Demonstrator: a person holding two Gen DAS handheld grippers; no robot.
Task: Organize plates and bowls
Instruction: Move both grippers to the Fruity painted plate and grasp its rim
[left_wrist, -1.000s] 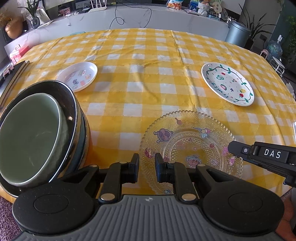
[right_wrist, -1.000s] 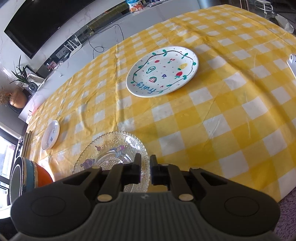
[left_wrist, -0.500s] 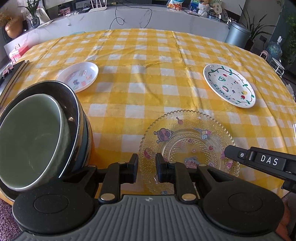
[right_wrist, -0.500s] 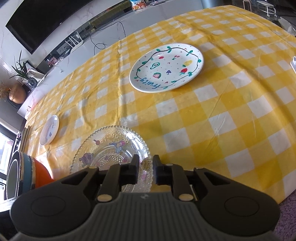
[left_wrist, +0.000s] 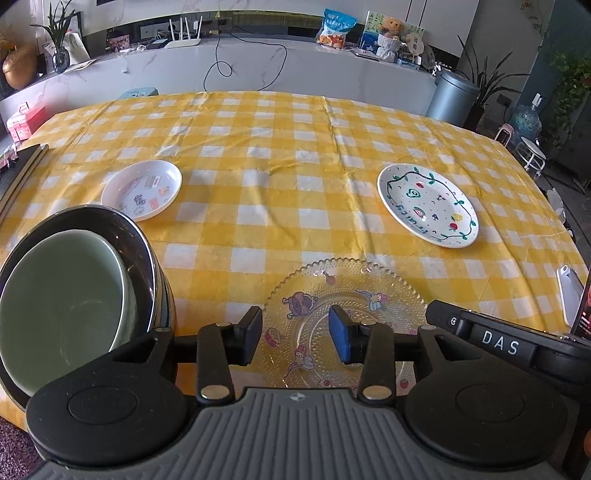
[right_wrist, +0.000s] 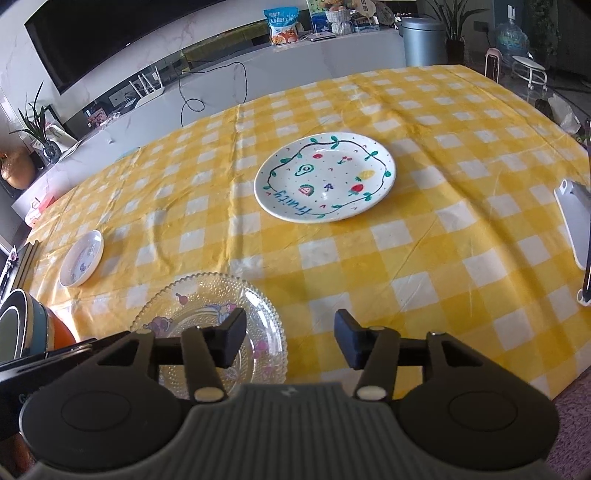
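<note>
Three plates lie apart on the yellow checked table: the glass cartoon plate (left_wrist: 351, 317) at the near edge, the fruit plate (right_wrist: 325, 177) toward the right, the small sticker plate (left_wrist: 142, 190) toward the left. One bowl stack (left_wrist: 70, 295) sits at the near left corner, green bowl (left_wrist: 55, 314) on top, so bowls look done and plates are left. Left gripper (left_wrist: 295, 334) and right gripper (right_wrist: 290, 341) hang over the near edge, both with fingers wide apart, holding nothing.

Dishes spread across the desk (left_wrist: 280, 177)

Glass plate (left_wrist: 347, 325) at near edge; stacked bowls (left_wrist: 74, 295) to its left, small plate (left_wrist: 142, 189) just behind those; fruit plate (left_wrist: 428, 205) far right, well apart; phone (right_wrist: 574, 225) at right edge
</note>
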